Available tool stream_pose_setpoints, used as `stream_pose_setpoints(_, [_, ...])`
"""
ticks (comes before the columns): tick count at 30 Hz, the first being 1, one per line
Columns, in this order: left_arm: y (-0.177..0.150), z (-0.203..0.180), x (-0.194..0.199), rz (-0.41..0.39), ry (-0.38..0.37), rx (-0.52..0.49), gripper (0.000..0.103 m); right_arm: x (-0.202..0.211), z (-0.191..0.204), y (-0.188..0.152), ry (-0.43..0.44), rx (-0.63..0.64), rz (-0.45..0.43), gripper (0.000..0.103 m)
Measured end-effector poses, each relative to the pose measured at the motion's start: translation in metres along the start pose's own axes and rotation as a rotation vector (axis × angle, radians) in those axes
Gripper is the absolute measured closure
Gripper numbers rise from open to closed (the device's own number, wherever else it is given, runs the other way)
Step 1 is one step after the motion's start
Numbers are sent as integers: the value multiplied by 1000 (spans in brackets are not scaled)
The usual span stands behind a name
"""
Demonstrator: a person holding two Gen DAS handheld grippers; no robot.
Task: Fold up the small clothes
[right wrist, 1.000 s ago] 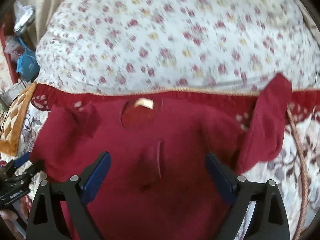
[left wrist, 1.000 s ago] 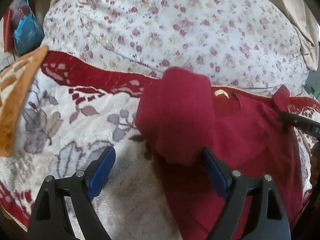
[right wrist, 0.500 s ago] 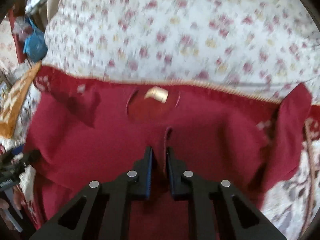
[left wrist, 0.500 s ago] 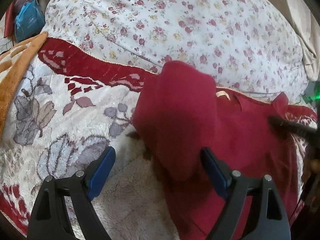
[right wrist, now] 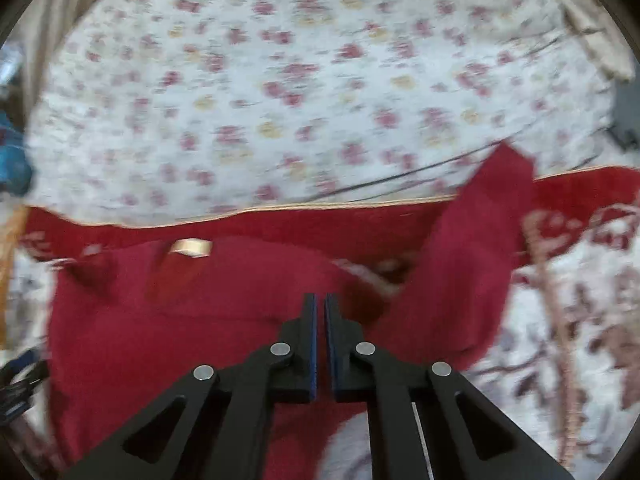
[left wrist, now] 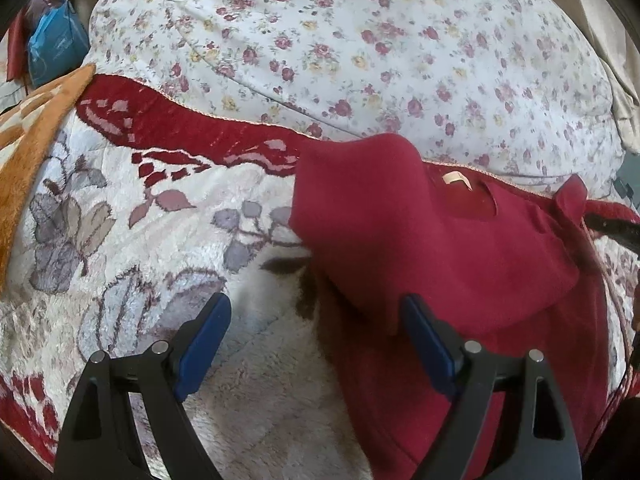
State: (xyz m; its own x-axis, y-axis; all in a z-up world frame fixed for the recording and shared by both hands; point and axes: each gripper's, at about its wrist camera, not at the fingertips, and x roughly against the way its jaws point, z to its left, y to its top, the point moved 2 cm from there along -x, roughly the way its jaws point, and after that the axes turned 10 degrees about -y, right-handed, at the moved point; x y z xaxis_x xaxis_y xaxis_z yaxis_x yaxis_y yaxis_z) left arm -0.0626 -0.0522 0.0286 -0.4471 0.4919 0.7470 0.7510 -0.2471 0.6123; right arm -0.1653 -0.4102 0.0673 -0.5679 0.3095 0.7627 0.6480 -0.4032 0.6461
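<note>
A small dark red top point(left wrist: 460, 264) lies on a plush blanket, neck hole and pale label point(left wrist: 454, 178) toward the floral cover. Its left sleeve point(left wrist: 372, 216) is folded over the body. My left gripper point(left wrist: 316, 332) is open and empty at the garment's left edge, its right pad beside the folded sleeve. In the right wrist view the red top point(right wrist: 200, 320) is blurred. My right gripper point(right wrist: 320, 312) is shut over its middle, with no cloth seen between the pads. The right sleeve point(right wrist: 472, 264) stands up at the right.
A white floral quilt point(left wrist: 360, 40) bulges behind the garment. The cream and red plush blanket point(left wrist: 140, 220) spreads under and left of it. An orange patterned cloth point(left wrist: 32, 128) lies far left, with a blue bag point(left wrist: 56, 48) beyond.
My right gripper closed from wide open and shifted right across the top, whose middle crease no longer shows. My left gripper stayed open and shifted only slightly.
</note>
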Motion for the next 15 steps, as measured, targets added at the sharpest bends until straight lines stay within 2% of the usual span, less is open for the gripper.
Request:
stream_pose_setpoints(1, [0,1,0,0,0,4,17,-2,5,-1,13,11,9,42])
stream_pose_setpoints(2, [0,1,0,0,0,8,17,-3,10,-3,24,17,14,17])
stream_pose_setpoints(4, [0,2,0,-3,2,10,17,-9,20,-7,35,41,32,19])
stream_pose_setpoints(8, [2,7,1,-9,9,29,17,-26,43,-16,14,133,69,42])
stream_pose_setpoints(10, [3,10,2,-11,6,43,17,-37,47,-18,1,160,85,43])
stream_pose_setpoints(13, [3,13,2,-14,10,55,17,-48,40,-23,-2,131,127,44])
stream_pose_setpoints(15, [3,13,2,-13,8,59,17,-50,40,-29,5,142,138,69])
